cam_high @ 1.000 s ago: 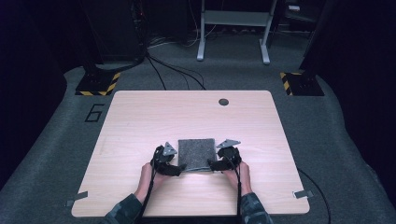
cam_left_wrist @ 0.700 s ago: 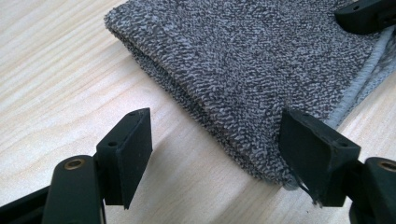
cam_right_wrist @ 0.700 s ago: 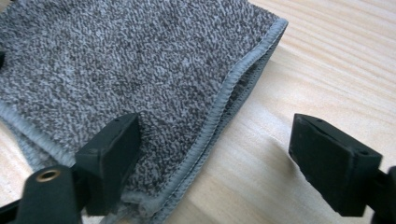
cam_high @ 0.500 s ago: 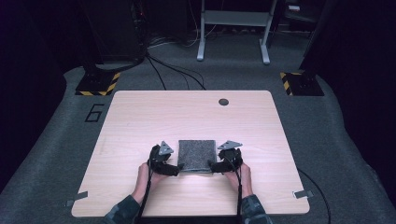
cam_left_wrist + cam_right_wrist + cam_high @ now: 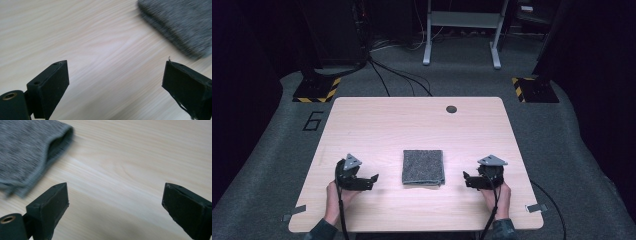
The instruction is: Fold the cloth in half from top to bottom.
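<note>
A folded grey cloth (image 5: 423, 166) lies flat on the light wooden table (image 5: 412, 125), near its front middle. My left gripper (image 5: 373, 178) sits to the cloth's left, apart from it, pointing toward it. In the left gripper view my left gripper (image 5: 116, 66) stands open over bare wood, with the cloth (image 5: 180, 22) blurred at upper right. My right gripper (image 5: 467, 178) sits to the cloth's right, also apart. The right gripper (image 5: 116, 186) is open too, with the cloth's folded edge (image 5: 22, 150) at upper left. Both pairs of jaws have just been opening, and nothing is between them.
A small dark round cap (image 5: 451, 109) sits in the table near its far edge. Grey tape tabs (image 5: 537, 207) stick out at the front corners. On the carpet behind are cables, yellow-black striped bases (image 5: 317, 90) and a metal frame (image 5: 462, 30).
Both grippers have drawn outward from the cloth's left and right edges, and their jaws have widened. The cloth stays folded flat on the table.
</note>
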Demonstrator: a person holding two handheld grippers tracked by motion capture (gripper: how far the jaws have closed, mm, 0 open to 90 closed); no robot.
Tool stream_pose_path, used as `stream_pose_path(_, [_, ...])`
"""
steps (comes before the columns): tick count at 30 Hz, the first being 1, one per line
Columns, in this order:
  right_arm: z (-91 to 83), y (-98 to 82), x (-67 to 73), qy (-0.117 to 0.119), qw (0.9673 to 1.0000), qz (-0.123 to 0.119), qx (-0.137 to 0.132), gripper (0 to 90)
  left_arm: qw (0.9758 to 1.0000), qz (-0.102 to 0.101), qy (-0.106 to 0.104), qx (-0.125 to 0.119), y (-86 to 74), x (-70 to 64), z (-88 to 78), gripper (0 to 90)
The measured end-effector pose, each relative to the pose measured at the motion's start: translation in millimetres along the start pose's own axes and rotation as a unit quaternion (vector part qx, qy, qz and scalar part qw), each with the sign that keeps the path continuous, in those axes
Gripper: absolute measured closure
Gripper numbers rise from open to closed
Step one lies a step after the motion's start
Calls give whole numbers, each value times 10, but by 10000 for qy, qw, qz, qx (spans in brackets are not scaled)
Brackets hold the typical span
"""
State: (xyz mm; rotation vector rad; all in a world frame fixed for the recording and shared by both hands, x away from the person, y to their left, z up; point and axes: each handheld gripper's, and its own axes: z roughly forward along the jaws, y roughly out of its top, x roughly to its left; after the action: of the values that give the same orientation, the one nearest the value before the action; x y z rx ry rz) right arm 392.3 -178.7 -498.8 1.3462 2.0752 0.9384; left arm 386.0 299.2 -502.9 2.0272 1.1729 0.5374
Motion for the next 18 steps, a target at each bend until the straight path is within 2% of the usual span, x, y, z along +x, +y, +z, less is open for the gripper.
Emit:
stream_pose_path(6, [-103, -304, -336, -417, 9984, 330, 209, 55, 9991, -260, 235, 240, -271, 310, -60, 73])
stream_pose_path(8, [-127, -388, -413, -516, 9974, 416, 268, 54, 9985, -329, 271, 347, -335, 385, -70, 71])
stream_pose_path(9, [-136, -424, -440, -546, 9970, 450, 306, 53, 9983, -403, 274, 306, -365, 409, -65, 65])
stream_pose_path(10, [-136, -457, -461, -578, 9967, 486, 308, 49, 9982, -389, 312, 323, -389, 436, -76, 64])
stream_pose_path(13, [-128, -526, -501, -493, 9964, 611, 329, 11, 9979, -402, 470, 166, -435, 454, -73, 54])
stream_pose_path(18, [-111, -520, -496, -429, 9965, 614, 379, 0, 9978, -384, 478, 233, -432, 460, -77, 44])
